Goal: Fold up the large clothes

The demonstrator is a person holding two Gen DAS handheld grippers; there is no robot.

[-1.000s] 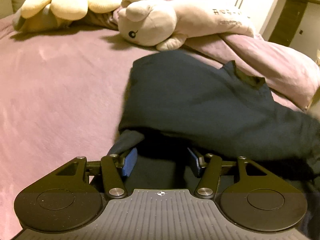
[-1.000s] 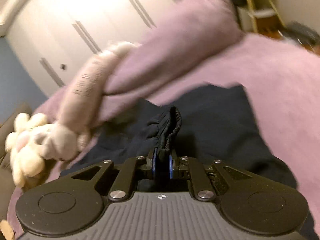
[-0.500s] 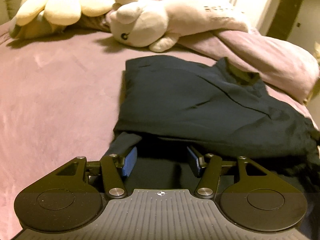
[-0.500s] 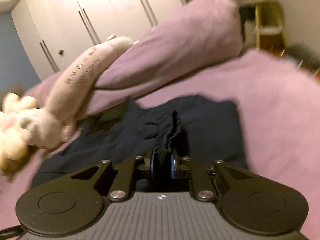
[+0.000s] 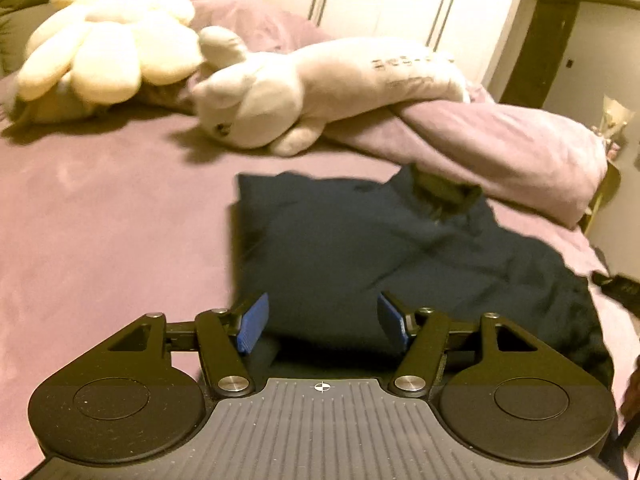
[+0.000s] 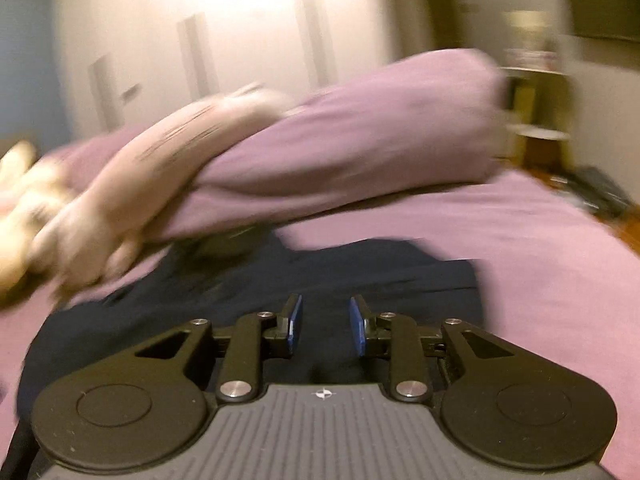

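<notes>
A dark navy garment [image 5: 380, 248] lies partly folded on the purple bed sheet [image 5: 104, 232]; its collar points toward the duvet. It also shows in the right wrist view [image 6: 280, 288], blurred. My left gripper [image 5: 322, 322] is open and empty, just above the garment's near edge. My right gripper [image 6: 325, 324] is open and empty, low over the garment's other side.
A white plush rabbit [image 5: 304, 88] and a cream flower cushion [image 5: 104, 52] lie at the head of the bed. A rolled purple duvet [image 5: 500, 148] [image 6: 340, 140] lies just beyond the garment. White wardrobe doors [image 5: 380, 0] stand behind.
My right gripper has let go of the garment's cuffed fold and now stands open. My left gripper has pulled back from under the garment's edge and risen.
</notes>
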